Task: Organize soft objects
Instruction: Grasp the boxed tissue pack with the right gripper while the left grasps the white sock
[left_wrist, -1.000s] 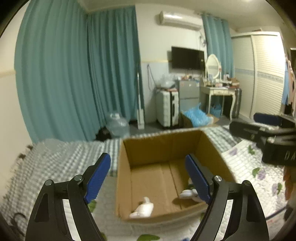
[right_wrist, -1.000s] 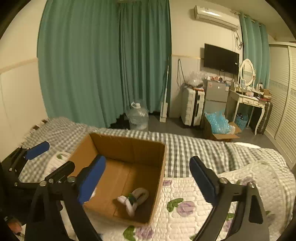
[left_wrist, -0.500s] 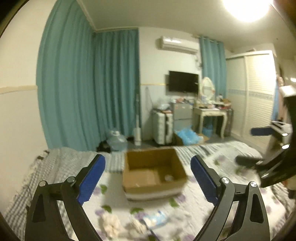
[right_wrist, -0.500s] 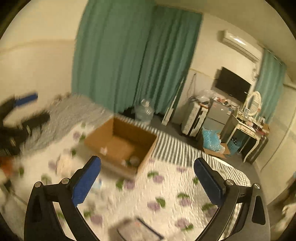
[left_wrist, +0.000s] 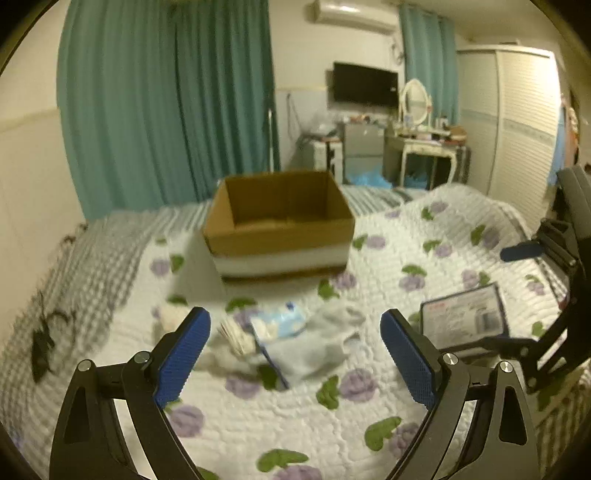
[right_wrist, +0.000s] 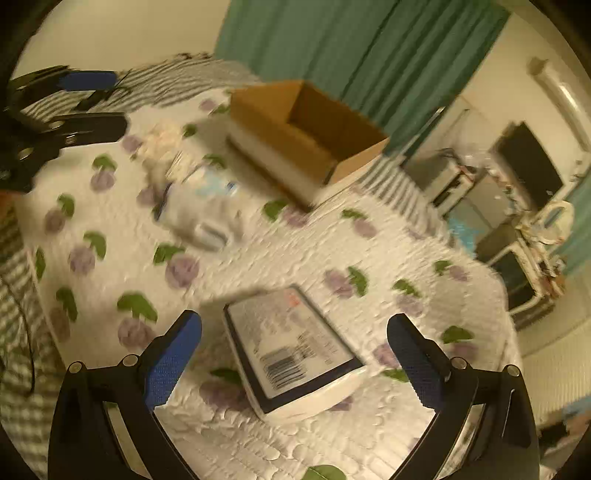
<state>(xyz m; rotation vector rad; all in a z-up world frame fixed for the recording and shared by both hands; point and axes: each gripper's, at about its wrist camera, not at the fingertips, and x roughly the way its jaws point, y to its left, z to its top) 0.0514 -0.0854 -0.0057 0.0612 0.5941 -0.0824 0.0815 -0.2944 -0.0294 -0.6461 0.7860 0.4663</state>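
An open cardboard box (left_wrist: 280, 221) stands on the floral quilt (left_wrist: 295, 424); it also shows in the right wrist view (right_wrist: 306, 136). Before it lies a blurred heap of soft things: a pale grey cloth (left_wrist: 317, 347), a blue-and-white packet (left_wrist: 279, 325) and a cream piece (left_wrist: 173, 317). The heap shows in the right wrist view (right_wrist: 195, 206) too. My left gripper (left_wrist: 295, 358) is open and empty above the heap. My right gripper (right_wrist: 293, 363) is open and empty over a flat white package (right_wrist: 295, 347), which also shows in the left wrist view (left_wrist: 461, 317).
Teal curtains (left_wrist: 166, 103) hang behind the bed. A grey checked blanket (left_wrist: 74, 258) covers the bed's left side. A dressing table (left_wrist: 424, 147), a TV (left_wrist: 365, 88) and a wardrobe (left_wrist: 517, 122) stand at the back right.
Both grippers have pulled back from the box and tilted down toward the quilt. The heap and the white package have come into view. Both stay open.
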